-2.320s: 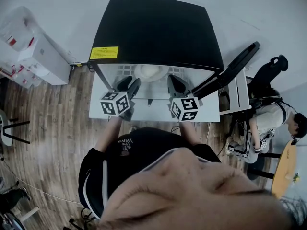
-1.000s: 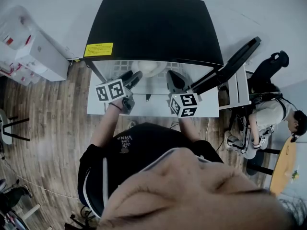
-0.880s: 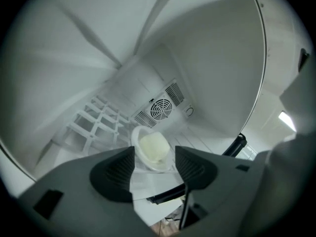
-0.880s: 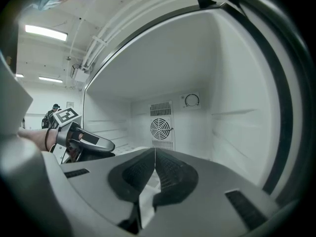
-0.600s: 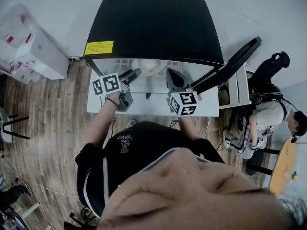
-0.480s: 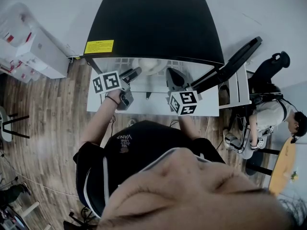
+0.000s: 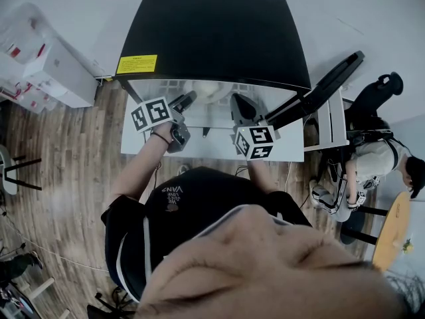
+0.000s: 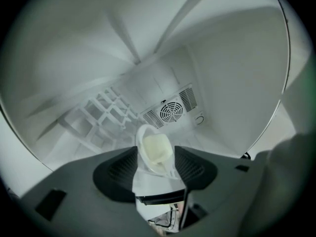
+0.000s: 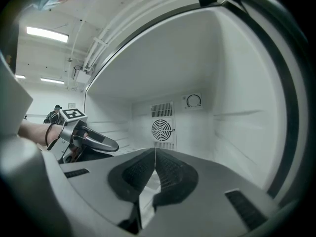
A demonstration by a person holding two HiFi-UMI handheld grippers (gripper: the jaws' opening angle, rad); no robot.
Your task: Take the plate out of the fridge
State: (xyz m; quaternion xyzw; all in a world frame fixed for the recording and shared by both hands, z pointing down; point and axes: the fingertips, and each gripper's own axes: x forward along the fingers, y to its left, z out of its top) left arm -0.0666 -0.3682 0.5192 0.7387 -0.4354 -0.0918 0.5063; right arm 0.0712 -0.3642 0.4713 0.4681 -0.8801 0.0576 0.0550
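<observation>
Holding the left claw (image 8: 157, 164) in the mouth of the open fridge (image 7: 212, 32), tilted over to one side, with its jaws standing apart and the plate (image 8: 157, 151) showing in the gap between them. Not clamping the plate as far as the left gripper view shows: dark ribbed pads (image 8: 122, 168) flanking its near edge, with contact impossible to judge. Leaving the plate inside the fridge, toward the back wall, in front of the round fan (image 8: 171, 111) and just beside a white grid rack (image 8: 106, 117). Holding the right claw (image 9: 154, 168) near the left one, also at the fridge mouth, with its jaws pressed fully together on nothing and pointing toward the fan and the dial (image 9: 193, 100) on the back wall. Standing at a white table (image 7: 133, 148) carrying the black-topped fridge, with a yellow label (image 7: 139, 65) on the top's near left corner and the door (image 7: 325, 88) swung wide open to the right. Sharing the room with a seated person (image 7: 378, 158) at the right edge of the head view and white boxes (image 7: 50, 72) on the wooden floor (image 7: 66, 178) at the left.
</observation>
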